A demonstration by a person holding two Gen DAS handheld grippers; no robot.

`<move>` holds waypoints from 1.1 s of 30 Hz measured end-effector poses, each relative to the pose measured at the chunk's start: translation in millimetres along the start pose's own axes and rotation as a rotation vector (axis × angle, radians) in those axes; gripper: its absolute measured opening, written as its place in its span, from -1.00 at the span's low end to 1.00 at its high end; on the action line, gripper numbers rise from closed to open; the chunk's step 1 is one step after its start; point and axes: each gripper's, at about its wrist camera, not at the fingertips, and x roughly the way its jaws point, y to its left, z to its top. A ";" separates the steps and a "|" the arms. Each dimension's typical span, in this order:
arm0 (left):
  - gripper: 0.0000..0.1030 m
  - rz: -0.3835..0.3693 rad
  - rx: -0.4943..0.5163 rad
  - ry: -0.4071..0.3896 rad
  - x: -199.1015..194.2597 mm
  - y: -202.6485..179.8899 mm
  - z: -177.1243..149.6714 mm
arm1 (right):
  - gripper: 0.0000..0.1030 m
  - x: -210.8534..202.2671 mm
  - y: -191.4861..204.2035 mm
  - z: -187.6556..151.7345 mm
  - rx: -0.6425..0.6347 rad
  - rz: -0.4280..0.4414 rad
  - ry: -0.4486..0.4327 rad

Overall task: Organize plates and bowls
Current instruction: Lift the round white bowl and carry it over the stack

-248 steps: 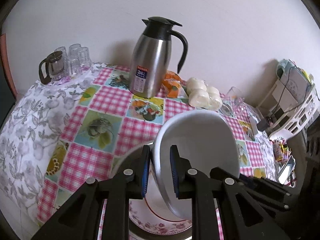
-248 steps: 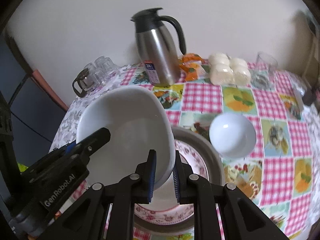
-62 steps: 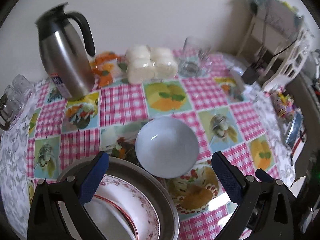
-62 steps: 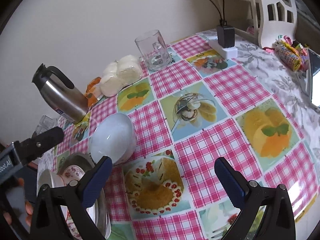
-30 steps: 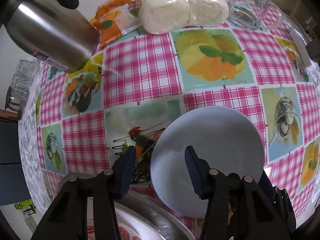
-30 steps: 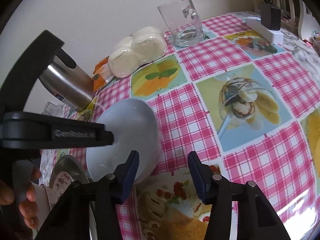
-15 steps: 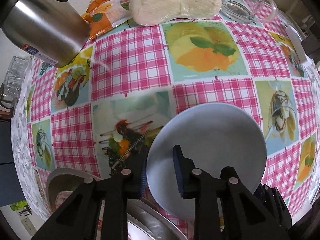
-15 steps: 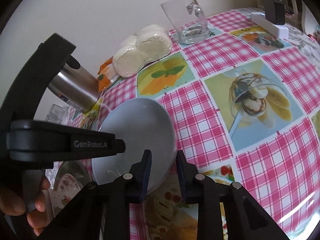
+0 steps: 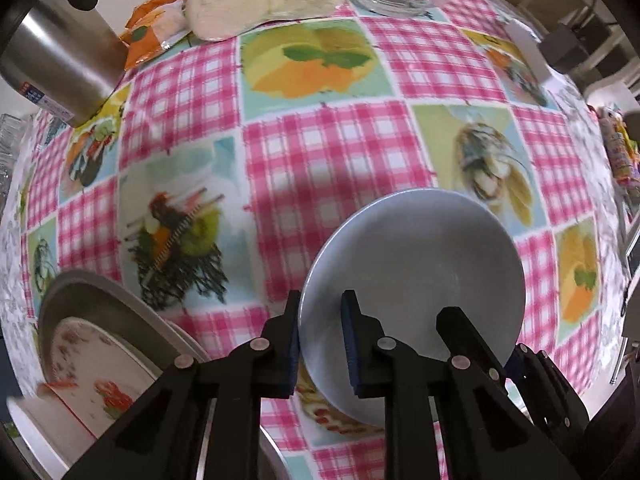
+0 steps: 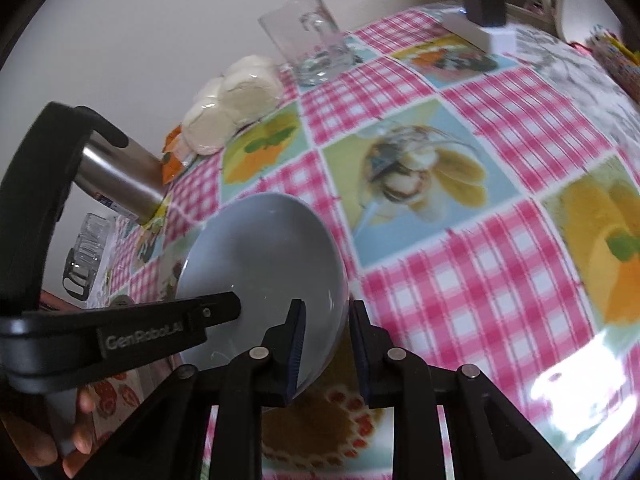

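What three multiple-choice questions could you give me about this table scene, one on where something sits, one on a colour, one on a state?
1. Where is the glass mug?
A. Inside the bowl
B. On the tablecloth near the wall
C. On the plate

2. What colour are the tablecloth's checks?
A. Pink and white
B. Blue and black
C. Green and yellow

3. How is the white bowl gripped?
A. By neither gripper
B. By one gripper
C. By both grippers on its rim

Answers:
1 B, it stands past the buns.
2 A, gingham squares show it.
3 C, left gripper and right gripper each straddle the rim, jaws closing.
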 end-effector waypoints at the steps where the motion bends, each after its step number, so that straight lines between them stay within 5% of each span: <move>1: -0.61 -0.004 -0.003 -0.008 -0.8 -5.1 -6.1 | -0.56 -2.3 -2.0 -2.5 0.006 -0.002 0.002; 16: -0.69 -0.089 -0.019 -0.106 -15.5 -5.5 -96.7 | -0.57 -32.5 -12.3 -38.7 0.036 -0.050 0.027; 21: -0.69 -0.170 -0.027 -0.154 -27.0 -2.1 -125.5 | -0.57 -45.4 -21.1 -47.6 0.051 -0.044 0.029; 33: -0.69 -0.226 -0.018 -0.402 -119.0 25.4 -168.5 | -0.57 -99.9 10.7 -45.1 -0.012 -0.004 -0.064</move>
